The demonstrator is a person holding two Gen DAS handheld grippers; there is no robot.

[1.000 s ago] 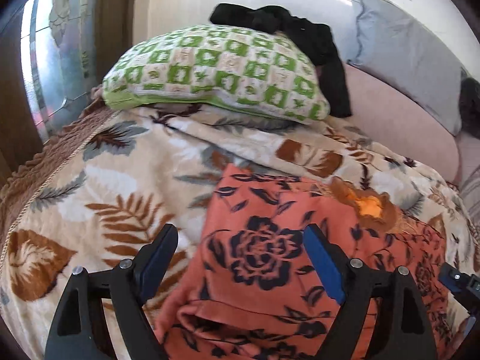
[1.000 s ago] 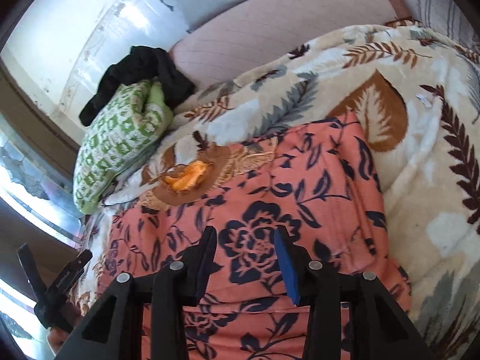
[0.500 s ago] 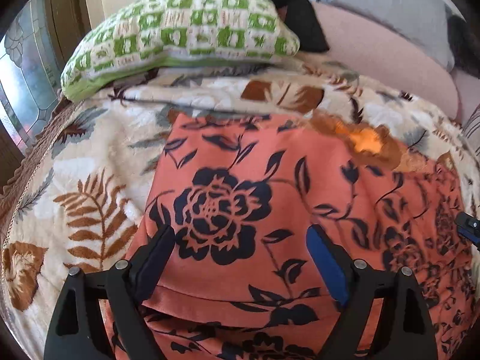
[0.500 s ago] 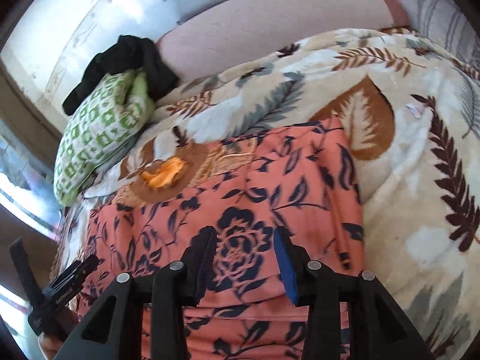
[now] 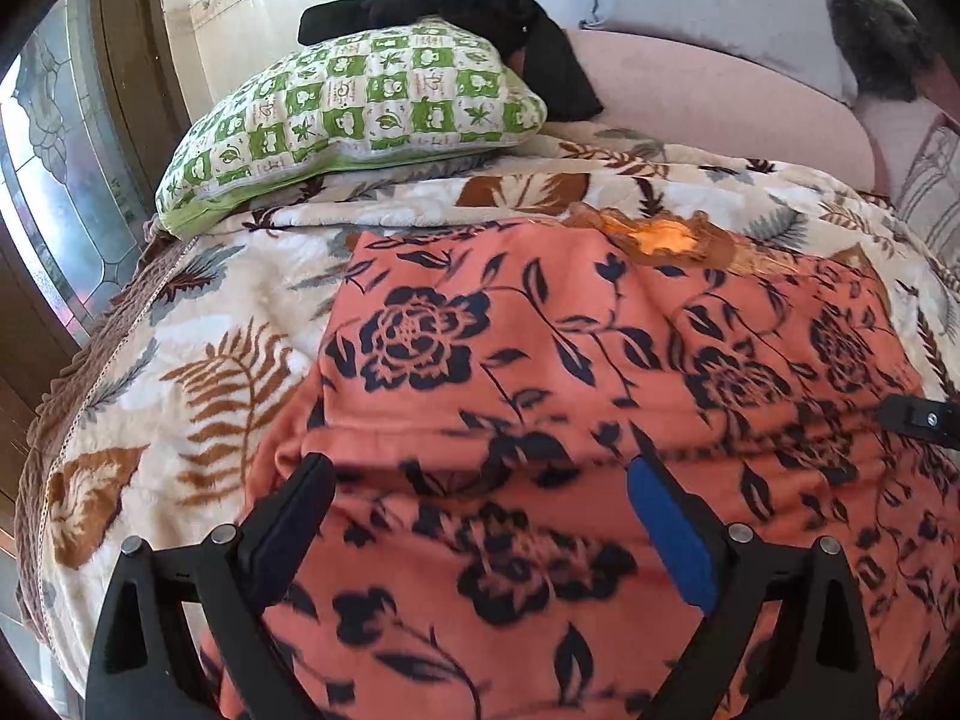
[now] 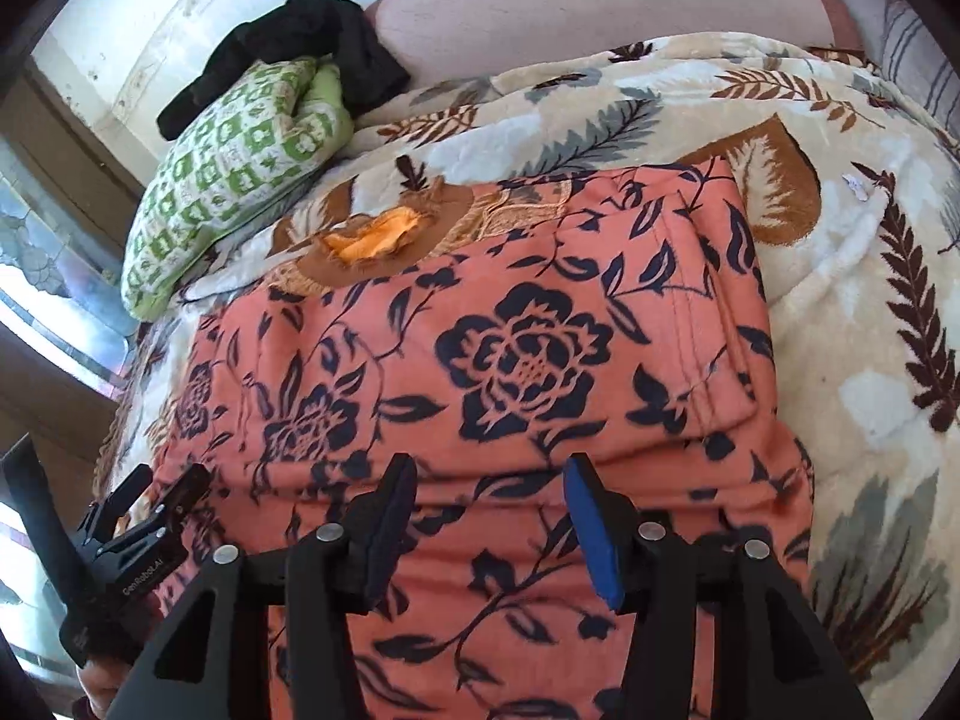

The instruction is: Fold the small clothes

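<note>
The big cream leaf-print blanket (image 5: 198, 324) holds the orange cloth with dark flowers (image 5: 540, 372). Only the right view shows its stitched hem. Both claws, left gripper (image 5: 480, 498) and right gripper (image 6: 489, 501), have just been opening, nothing pinched between.

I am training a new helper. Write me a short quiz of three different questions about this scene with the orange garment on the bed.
1. True or false: the left gripper is clamped on the orange floral garment.
2. What lies on top of the green checked pillow? A) black clothing B) a book C) a towel
3. Fill in: the garment lies on a leaf-patterned ____.

Key: 1 false, the jaws stand open above it. 2 A, black clothing. 3 blanket.
</note>
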